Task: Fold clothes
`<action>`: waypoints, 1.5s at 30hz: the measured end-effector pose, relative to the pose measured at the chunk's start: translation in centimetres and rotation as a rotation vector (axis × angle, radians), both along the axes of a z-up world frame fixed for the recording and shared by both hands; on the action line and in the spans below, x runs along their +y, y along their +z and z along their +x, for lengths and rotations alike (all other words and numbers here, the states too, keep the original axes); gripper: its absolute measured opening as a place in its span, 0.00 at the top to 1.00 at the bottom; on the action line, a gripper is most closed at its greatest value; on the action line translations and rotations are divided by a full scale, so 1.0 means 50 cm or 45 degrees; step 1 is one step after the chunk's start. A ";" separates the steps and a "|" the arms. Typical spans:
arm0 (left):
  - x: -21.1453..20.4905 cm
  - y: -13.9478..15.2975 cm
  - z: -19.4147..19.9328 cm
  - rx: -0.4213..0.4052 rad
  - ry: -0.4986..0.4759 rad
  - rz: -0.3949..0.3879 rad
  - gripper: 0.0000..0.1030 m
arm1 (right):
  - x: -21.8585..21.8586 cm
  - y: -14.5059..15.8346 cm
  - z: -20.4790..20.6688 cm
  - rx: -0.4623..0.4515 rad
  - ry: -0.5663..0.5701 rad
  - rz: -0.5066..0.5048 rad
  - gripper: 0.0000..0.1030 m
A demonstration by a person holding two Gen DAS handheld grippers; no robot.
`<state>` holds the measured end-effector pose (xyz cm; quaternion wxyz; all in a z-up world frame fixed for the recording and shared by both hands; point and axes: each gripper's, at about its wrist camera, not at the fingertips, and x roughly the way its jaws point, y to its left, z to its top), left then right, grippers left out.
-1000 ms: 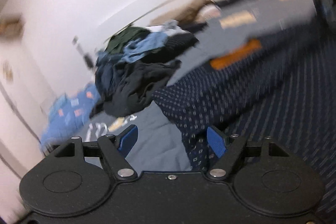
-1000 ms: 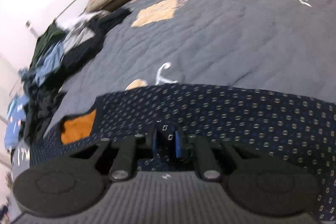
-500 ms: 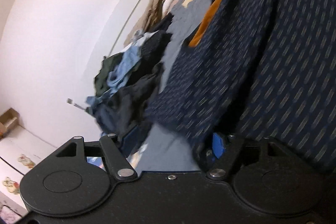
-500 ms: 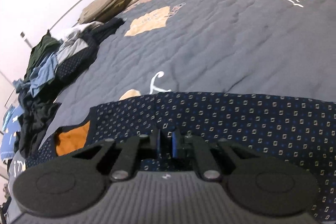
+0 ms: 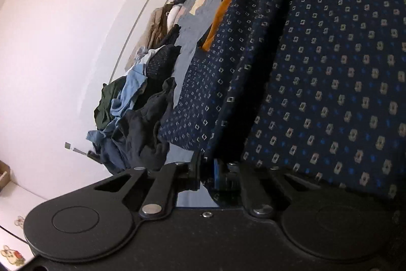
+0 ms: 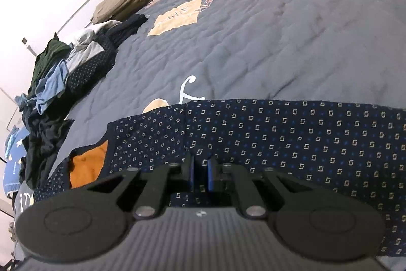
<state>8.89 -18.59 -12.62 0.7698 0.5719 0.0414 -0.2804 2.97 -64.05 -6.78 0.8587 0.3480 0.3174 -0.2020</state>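
Both tools are on the navy patterned garment [image 6: 291, 133], which lies spread on the grey bed quilt [image 6: 253, 42], its long axis running crosswise ahead of the right tool [image 6: 200, 173]. That one is clamped on the near edge. The left tool [image 5: 206, 169] is closing its jaws right now, a fold of the same cloth between them, at the end by the orange lining [image 5: 218, 17]. No containers here, just the heap of unfolded clothes [image 6: 58, 73] well off to the left.

Patterned garment [image 5: 330, 93] runs off the right edge.
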 end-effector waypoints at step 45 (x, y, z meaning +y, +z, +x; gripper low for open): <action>0.076 0.242 -0.058 0.843 0.502 -1.297 0.26 | 0.078 0.029 -0.081 -0.009 0.431 -0.313 0.97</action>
